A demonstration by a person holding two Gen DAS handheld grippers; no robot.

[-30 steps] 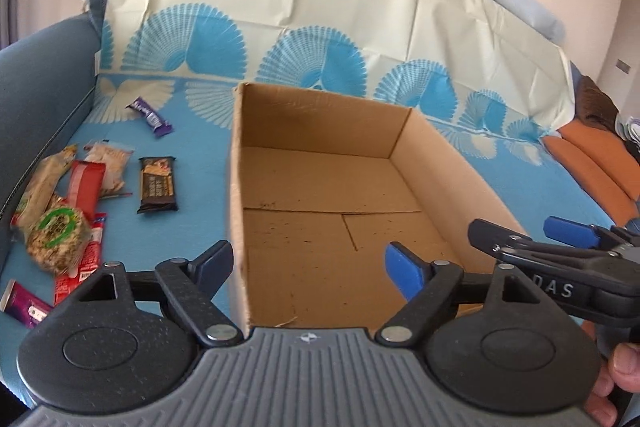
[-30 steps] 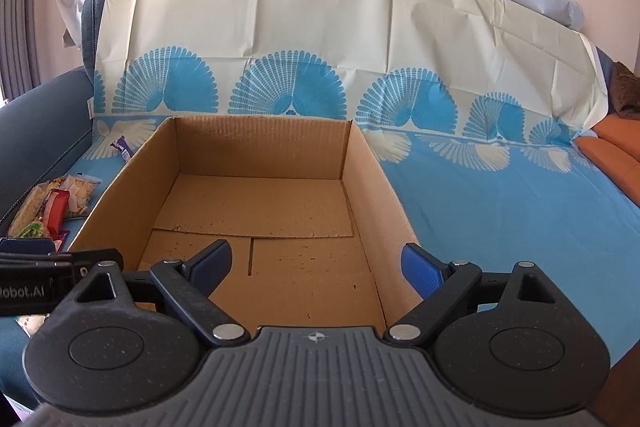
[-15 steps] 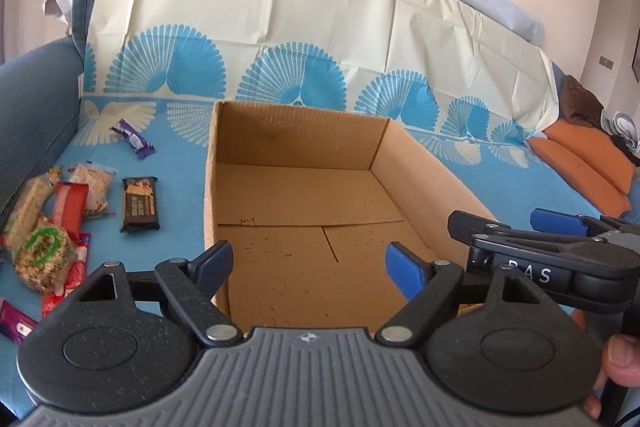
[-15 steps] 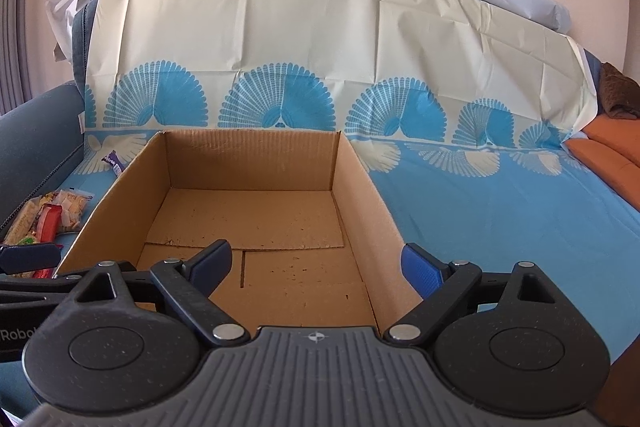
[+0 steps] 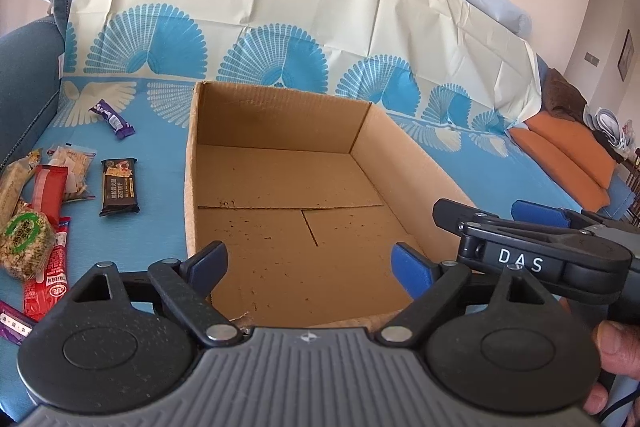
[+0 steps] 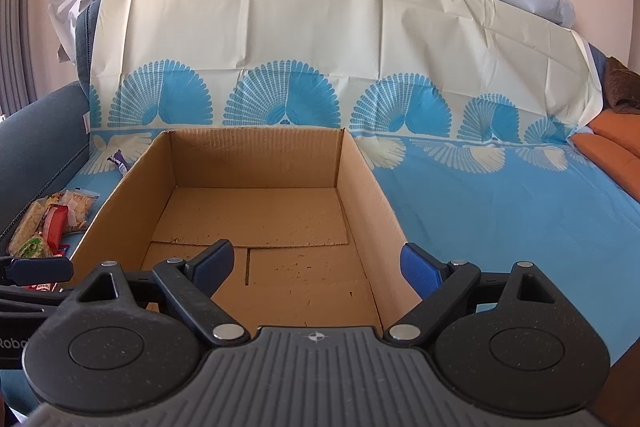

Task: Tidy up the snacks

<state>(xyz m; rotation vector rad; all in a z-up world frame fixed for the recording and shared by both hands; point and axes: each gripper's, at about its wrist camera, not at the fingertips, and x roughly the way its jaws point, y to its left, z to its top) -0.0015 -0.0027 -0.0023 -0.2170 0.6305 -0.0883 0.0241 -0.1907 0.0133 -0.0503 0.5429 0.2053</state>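
An open, empty cardboard box (image 5: 280, 123) (image 6: 256, 155) stands on the blue cloth. Left of it lie several snacks: a dark brown bar (image 5: 119, 187), a purple bar (image 5: 112, 118), a red packet (image 5: 49, 189), a round green-labelled rice cake (image 5: 25, 243) and a clear cracker bag (image 5: 74, 165). The snack pile also shows in the right wrist view (image 6: 48, 223). My left gripper (image 5: 310, 261) is open and empty over the box's near edge. My right gripper (image 6: 318, 265) is open and empty over the box, and it appears at the right of the left wrist view (image 5: 520, 231).
A blue sofa armrest (image 5: 24, 75) rises left of the snacks. The patterned cloth (image 6: 320, 47) covers the sofa back behind the box. Orange cushions (image 5: 560, 155) lie at the far right. Bare blue cloth (image 6: 500, 211) stretches right of the box.
Both grippers have shifted slightly; the left view has tilted and the box sits a little further off than a second ago. Both grippers stay open and empty. The snacks have not moved.
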